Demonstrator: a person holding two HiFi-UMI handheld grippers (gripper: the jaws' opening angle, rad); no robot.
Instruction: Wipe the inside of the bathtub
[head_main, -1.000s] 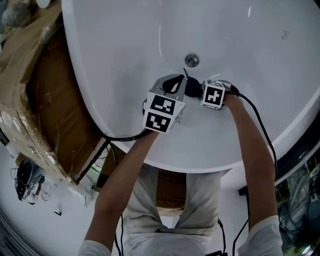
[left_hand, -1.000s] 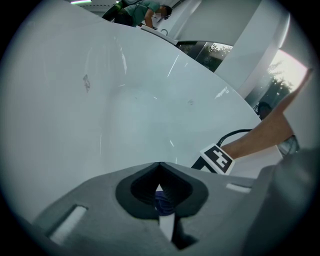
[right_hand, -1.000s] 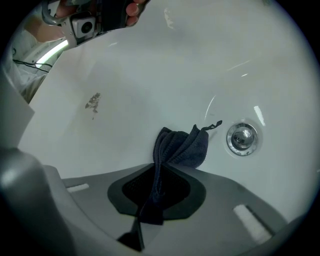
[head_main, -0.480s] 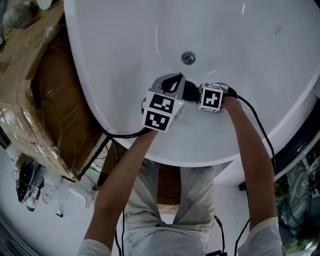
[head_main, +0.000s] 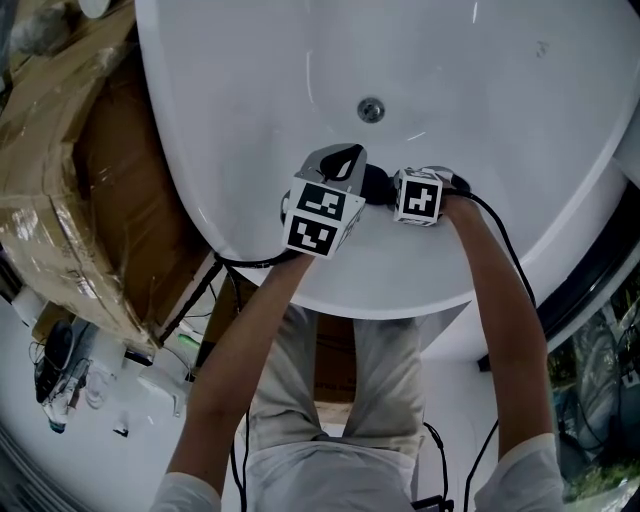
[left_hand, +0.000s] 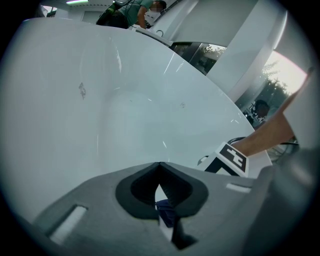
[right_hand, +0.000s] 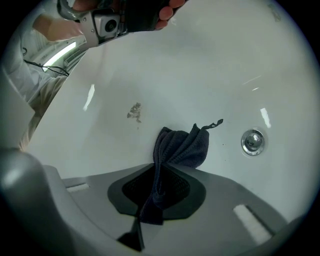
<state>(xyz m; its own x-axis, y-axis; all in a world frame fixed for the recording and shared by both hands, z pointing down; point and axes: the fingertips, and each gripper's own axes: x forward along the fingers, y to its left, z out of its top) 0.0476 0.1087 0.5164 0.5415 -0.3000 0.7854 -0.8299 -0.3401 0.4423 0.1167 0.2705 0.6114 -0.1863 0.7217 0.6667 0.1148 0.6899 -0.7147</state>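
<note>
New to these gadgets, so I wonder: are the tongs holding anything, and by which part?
The right tongs pinch a dark cloth by one bunched end; the rest fans out beyond them.

The bathtub (head_main: 480, 90) is smooth, glossy white around both grippers, streaked with sharp reflections. Just ahead of the right gripper (right_hand: 152, 164) a dull grey smudge (right_hand: 134, 111) breaks the shine. To that gripper's right the drain (right_hand: 252, 141) is bright polished metal. The cloth (right_hand: 182, 147) pinched in its jaws is dark blue and matt, with a soft pile. Both this gripper and the left gripper (left_hand: 160, 167) have matt grey plastic jaws lined with black pads, and the right one's pads show a fine grid texture. The left gripper's marker cube (head_main: 322, 220) is matt black-and-white. Well off to its left, brown cardboard (head_main: 100, 180) lies under wrinkled, glossy clear film (head_main: 50, 240).
</note>
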